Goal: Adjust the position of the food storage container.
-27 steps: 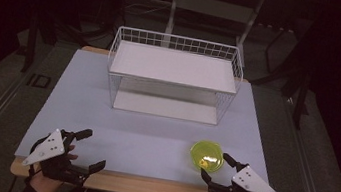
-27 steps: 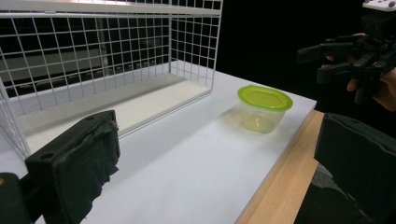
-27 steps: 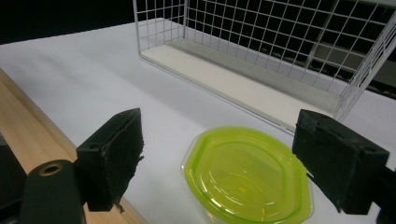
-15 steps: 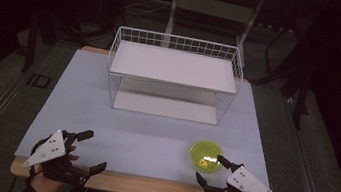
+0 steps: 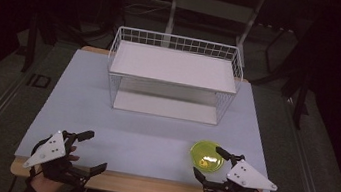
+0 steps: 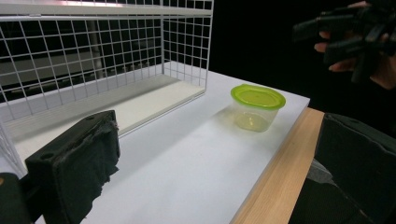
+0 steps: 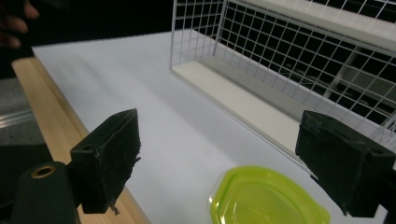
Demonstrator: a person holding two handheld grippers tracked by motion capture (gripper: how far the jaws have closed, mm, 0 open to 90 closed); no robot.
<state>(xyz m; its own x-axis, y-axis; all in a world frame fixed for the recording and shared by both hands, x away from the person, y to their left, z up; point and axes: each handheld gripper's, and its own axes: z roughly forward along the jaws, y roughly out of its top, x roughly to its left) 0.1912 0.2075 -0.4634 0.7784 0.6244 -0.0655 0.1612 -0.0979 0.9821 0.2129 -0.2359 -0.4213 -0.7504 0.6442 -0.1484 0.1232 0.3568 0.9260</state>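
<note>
Left gripper [image 5: 89,151]: held at the near left edge of the table [image 5: 78,93], jaws spread wide, nothing between them. Ahead of its fingers, in the left gripper view, the white wire rack [image 6: 102,60] stands to the left and the container [image 6: 257,107] sits farther off to the right, near the wooden table edge.

Container: clear tub with a yellow-green lid [image 5: 206,155], upright on the white surface, in front of the rack's [image 5: 173,76] right end.

Right gripper [image 5: 210,164]: jaws released and wide apart, with the container just ahead of and between the fingertips [image 7: 112,154], not touching.
</note>
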